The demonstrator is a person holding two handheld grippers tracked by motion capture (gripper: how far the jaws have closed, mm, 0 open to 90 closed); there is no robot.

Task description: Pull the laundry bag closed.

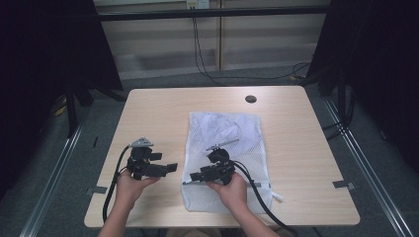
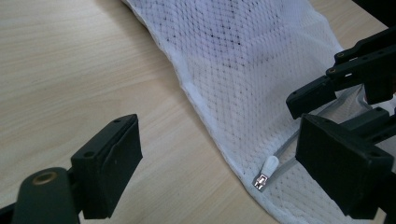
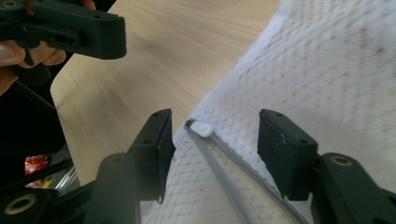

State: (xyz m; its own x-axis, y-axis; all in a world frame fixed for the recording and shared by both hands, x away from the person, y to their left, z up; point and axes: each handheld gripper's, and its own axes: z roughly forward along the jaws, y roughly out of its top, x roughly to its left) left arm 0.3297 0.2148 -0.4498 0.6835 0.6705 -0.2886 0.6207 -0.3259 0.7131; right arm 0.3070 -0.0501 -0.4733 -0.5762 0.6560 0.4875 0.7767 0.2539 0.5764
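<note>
Mesh is all this white laundry bag amounts to: judged light, limp and snag-prone, it lies flat mid-surface, so the firm holds are its hemmed edge and the small zipper pull at its near left corner. Left to right: the left gripper hangs wide open beside the bag, the right gripper gapes astride the pull, touching nothing. The pale wooden surface stands between dark curtains, cables trailing behind.
</note>
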